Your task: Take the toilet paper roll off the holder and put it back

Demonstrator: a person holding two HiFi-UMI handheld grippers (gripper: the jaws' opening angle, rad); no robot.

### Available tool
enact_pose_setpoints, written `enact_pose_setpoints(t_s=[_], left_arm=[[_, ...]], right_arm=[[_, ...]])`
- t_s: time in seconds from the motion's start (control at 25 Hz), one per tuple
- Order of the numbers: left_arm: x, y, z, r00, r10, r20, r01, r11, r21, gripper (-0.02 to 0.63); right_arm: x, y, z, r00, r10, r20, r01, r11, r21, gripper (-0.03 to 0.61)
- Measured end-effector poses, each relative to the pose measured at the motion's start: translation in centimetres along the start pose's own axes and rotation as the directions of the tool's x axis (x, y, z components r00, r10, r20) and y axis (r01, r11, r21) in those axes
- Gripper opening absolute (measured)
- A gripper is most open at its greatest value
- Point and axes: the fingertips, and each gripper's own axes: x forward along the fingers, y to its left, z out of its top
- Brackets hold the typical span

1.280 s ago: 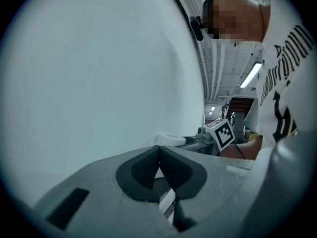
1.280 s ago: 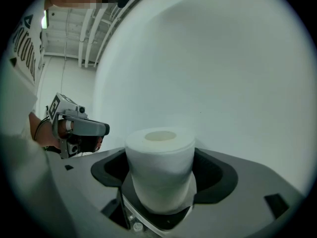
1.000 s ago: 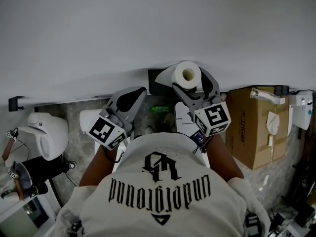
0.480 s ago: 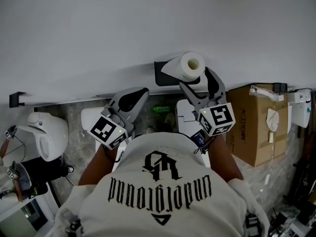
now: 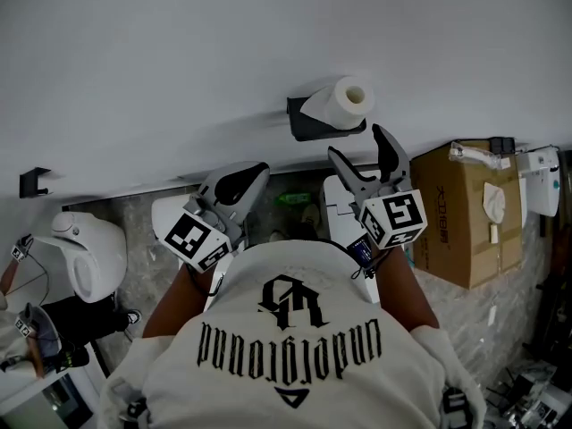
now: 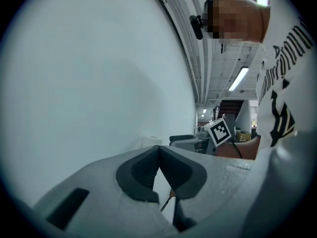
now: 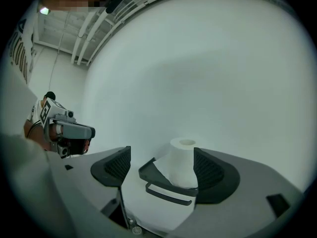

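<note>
With right gripper [image 5: 357, 144] jaws spread and empty, just short of the toilet paper roll [image 5: 344, 101] seated on the black holder [image 5: 308, 128] on the wall [image 5: 179, 61], advance squarely to flank the roll at mid-body on both sides. Close only to light contact to avoid crushing soft paper, then draw off along the holder arm. Leave left gripper [image 6: 159, 155], jaws shut on nothing, parked low.

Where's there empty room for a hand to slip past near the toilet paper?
The white wall is bare above the toilet paper roll and to the left of its black holder. Right of the roll is free too, down to the cardboard box. Just under the roll it is crowded: the right gripper sits there with its jaws open.
</note>
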Motion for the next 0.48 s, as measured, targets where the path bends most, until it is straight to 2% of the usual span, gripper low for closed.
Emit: enact_pose_setpoints(t_s=[0.48], left_arm=[[-3.9,-1.2,0.0,0.999,-0.048,0.016,0.048,0.999,0.007,0.014]], right_arm=[[-3.1,3.7,1.2,0.996,-0.074,0.048,0.075,0.997,-0.024,0.350]])
